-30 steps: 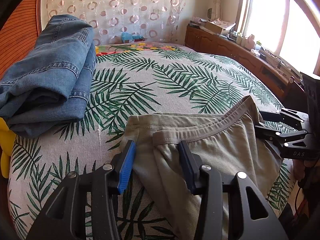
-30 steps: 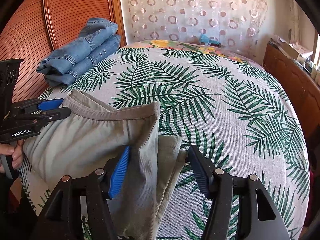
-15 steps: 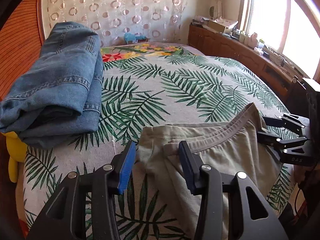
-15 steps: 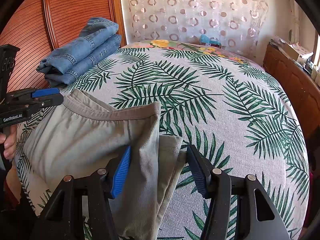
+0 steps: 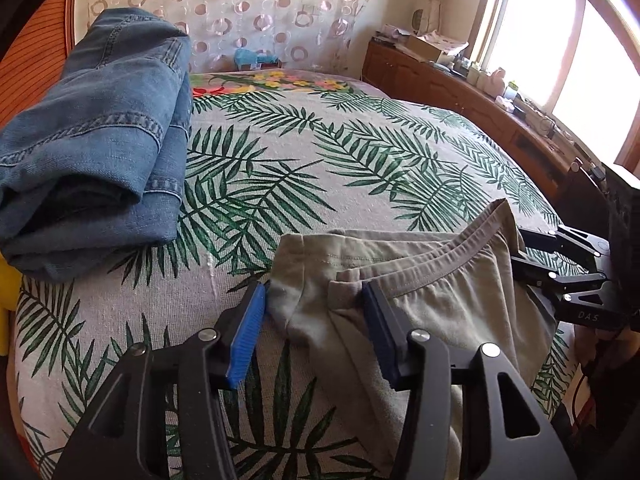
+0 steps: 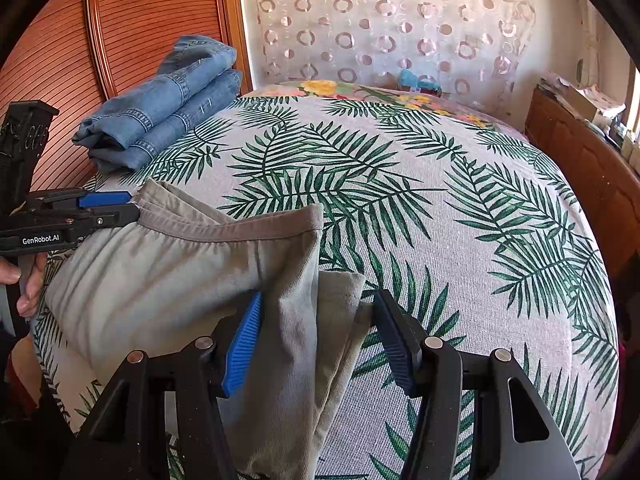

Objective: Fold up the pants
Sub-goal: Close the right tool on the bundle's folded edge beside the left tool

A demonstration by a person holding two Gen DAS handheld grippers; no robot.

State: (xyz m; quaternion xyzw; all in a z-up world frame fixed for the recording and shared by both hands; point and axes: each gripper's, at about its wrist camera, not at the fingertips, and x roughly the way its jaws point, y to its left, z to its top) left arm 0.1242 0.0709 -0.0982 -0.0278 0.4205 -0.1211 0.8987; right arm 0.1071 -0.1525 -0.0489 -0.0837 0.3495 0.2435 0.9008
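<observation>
Grey-green pants (image 5: 460,300) lie folded on the palm-leaf bedspread (image 5: 320,160), waistband toward the far side. My left gripper (image 5: 314,292) straddles the waistband's left corner. Its jaws are opening, with bunched cloth between the blue pads, which are not clamping it. In the right wrist view the pants (image 6: 160,280) fill the lower left, and my left gripper (image 6: 134,205) sits at their far left corner. My right gripper (image 6: 318,298) stands open astride the pants' folded right edge. From the left wrist view, that right gripper (image 5: 518,248) is at the waistband's right end.
A stack of folded blue jeans (image 5: 92,140) rests on the bed's far left, by the wooden headboard (image 6: 140,20). A wooden cabinet (image 5: 460,88) with clutter runs along the right under the window. A hand (image 6: 28,284) holds the left gripper's handle.
The left gripper's jaws stand a little wider around the waistband corner, and its view has shifted slightly toward the jeans. The right gripper and the pants have not visibly moved.
</observation>
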